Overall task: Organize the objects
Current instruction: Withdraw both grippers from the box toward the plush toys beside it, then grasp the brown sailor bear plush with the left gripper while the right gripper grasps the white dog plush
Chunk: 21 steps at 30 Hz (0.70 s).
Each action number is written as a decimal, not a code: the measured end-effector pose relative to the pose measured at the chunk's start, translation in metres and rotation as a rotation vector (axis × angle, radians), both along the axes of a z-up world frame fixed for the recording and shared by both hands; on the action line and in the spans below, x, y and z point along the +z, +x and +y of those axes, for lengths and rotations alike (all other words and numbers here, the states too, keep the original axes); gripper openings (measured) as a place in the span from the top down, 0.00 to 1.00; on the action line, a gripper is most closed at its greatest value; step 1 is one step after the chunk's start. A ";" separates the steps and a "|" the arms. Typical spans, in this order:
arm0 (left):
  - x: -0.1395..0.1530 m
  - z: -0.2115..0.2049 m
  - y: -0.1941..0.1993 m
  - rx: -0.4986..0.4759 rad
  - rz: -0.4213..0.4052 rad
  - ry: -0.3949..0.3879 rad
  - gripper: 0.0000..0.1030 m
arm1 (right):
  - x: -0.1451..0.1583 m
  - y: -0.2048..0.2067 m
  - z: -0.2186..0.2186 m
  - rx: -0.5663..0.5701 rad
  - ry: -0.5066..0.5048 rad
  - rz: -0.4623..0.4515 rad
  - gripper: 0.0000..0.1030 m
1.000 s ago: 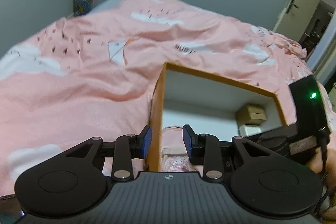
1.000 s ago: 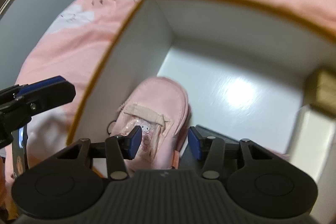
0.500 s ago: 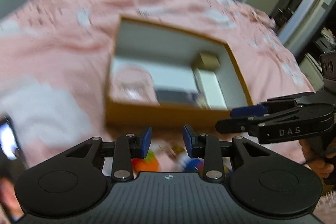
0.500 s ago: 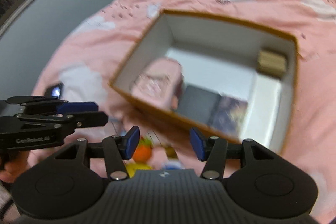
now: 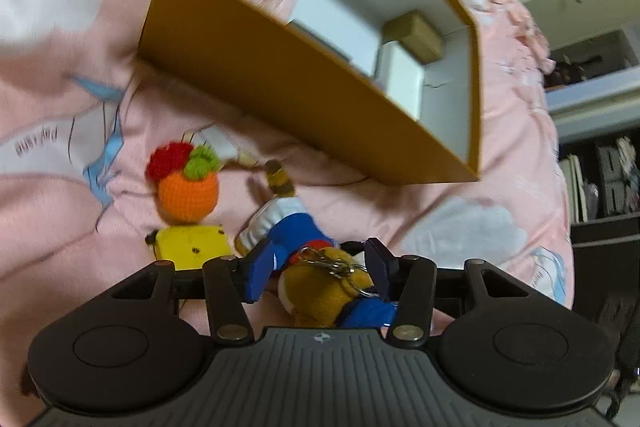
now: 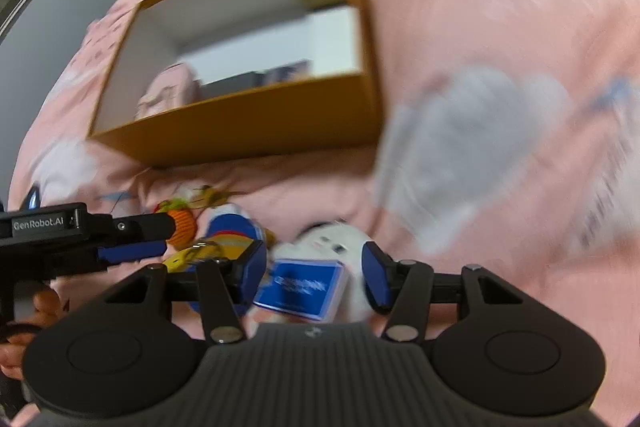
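Note:
An open orange box (image 5: 256, 79) with white inside lies on the pink bedspread; it also shows in the right wrist view (image 6: 248, 135). It holds a pink pouch (image 6: 168, 97), a tan block (image 5: 418, 35) and dark flat items. My left gripper (image 5: 316, 273) is open, its jaws on either side of a brown and blue plush keychain (image 5: 320, 287). Beside it lie an orange crochet fruit (image 5: 188, 193) and a yellow toy (image 5: 190, 241). My right gripper (image 6: 314, 273) is open over a blue card box (image 6: 300, 287) and a white object (image 6: 340, 243).
The pink bedspread (image 5: 500, 163) with grey cloud prints fills both views. Dark shelving (image 5: 600, 179) stands at the right of the left wrist view. The left gripper's arm (image 6: 80, 231) crosses the lower left of the right wrist view.
Both grippers have pulled back out of the box and dropped low to the small items on the bed in front of it. The plush keychain now sits between the left jaws.

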<state>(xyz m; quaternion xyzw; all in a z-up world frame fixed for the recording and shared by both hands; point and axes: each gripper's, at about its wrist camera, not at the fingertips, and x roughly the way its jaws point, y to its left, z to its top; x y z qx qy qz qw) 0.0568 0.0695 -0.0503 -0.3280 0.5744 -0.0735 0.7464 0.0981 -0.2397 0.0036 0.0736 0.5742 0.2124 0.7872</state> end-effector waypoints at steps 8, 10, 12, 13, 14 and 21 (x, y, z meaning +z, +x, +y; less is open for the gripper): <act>-0.028 -0.006 -0.001 0.050 0.128 -0.076 0.33 | -0.023 -0.006 -0.031 -0.141 0.096 0.151 0.38; -0.033 -0.007 0.000 0.059 0.150 -0.105 0.32 | -0.029 -0.004 -0.033 -0.155 0.112 0.177 0.38; -0.038 -0.008 0.001 0.068 0.166 -0.128 0.32 | -0.038 -0.002 -0.032 -0.173 0.135 0.216 0.38; -0.041 -0.008 0.002 0.076 0.174 -0.142 0.32 | -0.041 -0.002 -0.032 -0.179 0.142 0.231 0.38; -0.043 -0.009 0.002 0.084 0.183 -0.147 0.31 | -0.045 0.000 -0.032 -0.184 0.152 0.250 0.37; -0.050 -0.020 0.010 0.061 0.209 -0.139 0.33 | -0.071 0.008 -0.026 -0.227 0.209 0.355 0.31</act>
